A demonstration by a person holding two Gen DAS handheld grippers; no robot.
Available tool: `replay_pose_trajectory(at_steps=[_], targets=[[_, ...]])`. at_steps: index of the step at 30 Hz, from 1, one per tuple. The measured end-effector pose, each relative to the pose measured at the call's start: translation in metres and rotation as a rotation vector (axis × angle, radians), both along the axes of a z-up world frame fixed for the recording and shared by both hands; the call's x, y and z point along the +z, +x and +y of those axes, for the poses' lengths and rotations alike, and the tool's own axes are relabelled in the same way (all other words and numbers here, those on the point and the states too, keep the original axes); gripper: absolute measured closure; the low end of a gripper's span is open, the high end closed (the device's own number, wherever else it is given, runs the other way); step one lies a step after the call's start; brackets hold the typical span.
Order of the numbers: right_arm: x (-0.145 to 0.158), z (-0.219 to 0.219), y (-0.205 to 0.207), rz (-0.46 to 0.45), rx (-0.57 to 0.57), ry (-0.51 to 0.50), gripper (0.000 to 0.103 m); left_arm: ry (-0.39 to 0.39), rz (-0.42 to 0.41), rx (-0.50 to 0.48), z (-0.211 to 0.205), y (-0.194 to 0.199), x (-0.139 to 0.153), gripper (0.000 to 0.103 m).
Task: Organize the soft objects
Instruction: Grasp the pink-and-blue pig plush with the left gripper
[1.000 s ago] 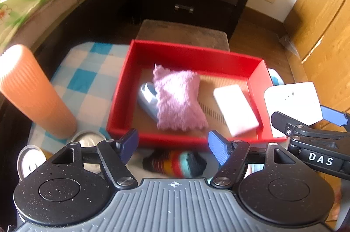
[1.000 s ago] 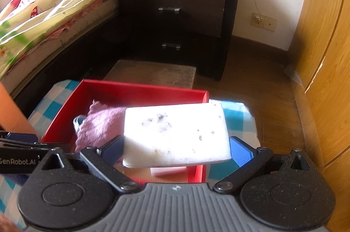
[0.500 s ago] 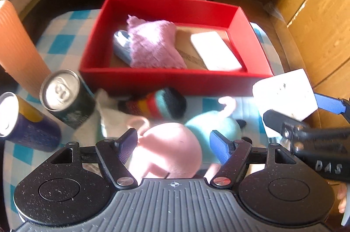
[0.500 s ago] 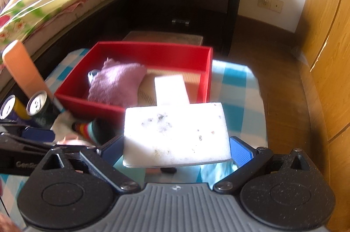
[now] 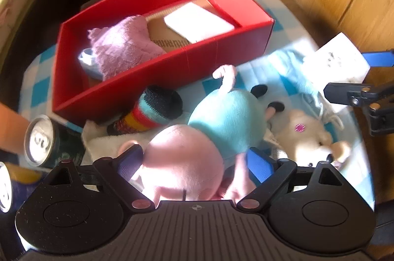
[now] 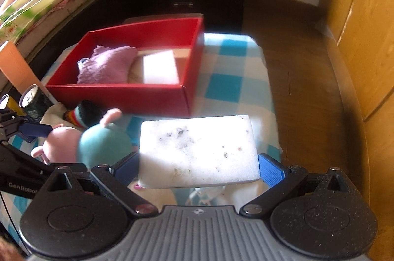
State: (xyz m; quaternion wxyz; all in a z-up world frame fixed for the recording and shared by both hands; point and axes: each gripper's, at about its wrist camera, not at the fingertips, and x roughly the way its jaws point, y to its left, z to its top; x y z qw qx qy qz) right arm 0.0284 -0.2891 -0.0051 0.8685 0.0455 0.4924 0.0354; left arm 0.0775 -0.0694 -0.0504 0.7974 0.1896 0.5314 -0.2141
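Roughly halfway, I would judge, going from left to right across the checked cloth (image 5: 37, 79). At the far left stand two drink cans (image 5: 40, 138) beside an orange ribbed cylinder (image 5: 9, 128), none of them soft and none likely to go anywhere. Next comes the red box (image 5: 162, 71), which already holds a lilac knitted cloth (image 5: 123, 47) over something pale blue, and a white sponge (image 5: 197, 22) lying flat toward its right end. In front of the box a striped sock (image 5: 152, 113) lies on a white cloth, not yet stowed. Just right of that is the pink-and-teal plush toy (image 5: 204, 128), lying on the table with its long axis running from the pink head near the camera up and away toward the box, its pink tail curling at the far end. The left gripper (image 5: 194, 162) straddles the pink head; its jaws are opening, the toy sits between them, and I cannot see the pads pressing on it. Further right a cream plush animal (image 5: 310, 135) lies loose, also waiting. At the right edge the right gripper (image 6: 197, 165) is clamped on a second, speckled sponge (image 6: 197, 150), held flat above the table with its long side spanning the jaws, short of the box.
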Motion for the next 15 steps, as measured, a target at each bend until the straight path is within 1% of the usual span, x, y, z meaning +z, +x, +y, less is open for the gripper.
replay_pose_trajectory(at_steps=[3,6,8,9,10,12,13,14,15], targets=[[-0.008,0.0,0.001,0.019,0.007,0.002,0.022,0.03,0.018,-0.005,-0.011,0.009,-0.01,0.009],[-0.015,0.0,0.001,0.034,0.019,0.02,0.022,0.114,0.008,-0.057,-0.019,0.006,-0.025,0.009],[-0.02,-0.001,0.001,0.045,0.029,0.027,0.022,0.145,-0.005,-0.095,-0.019,-0.001,-0.032,0.009],[-0.023,-0.002,0.001,0.051,0.032,0.029,0.022,0.144,-0.009,-0.106,-0.017,-0.003,-0.033,0.011],[-0.025,-0.002,0.001,0.057,0.035,0.032,0.022,0.131,-0.008,-0.097,-0.015,-0.002,-0.033,0.013],[-0.029,-0.001,0.001,0.071,0.046,0.037,0.022,0.09,0.01,-0.025,-0.006,0.006,-0.031,0.023],[-0.03,0.0,0.0,0.077,0.053,0.033,0.022,0.064,0.023,0.016,-0.002,0.01,-0.028,0.024],[-0.031,0.001,-0.002,0.081,0.06,0.028,0.022,0.036,0.029,0.047,0.002,0.012,-0.026,0.028],[-0.03,0.002,-0.004,0.082,0.068,0.022,0.023,0.012,0.032,0.061,0.006,0.013,-0.023,0.029]])
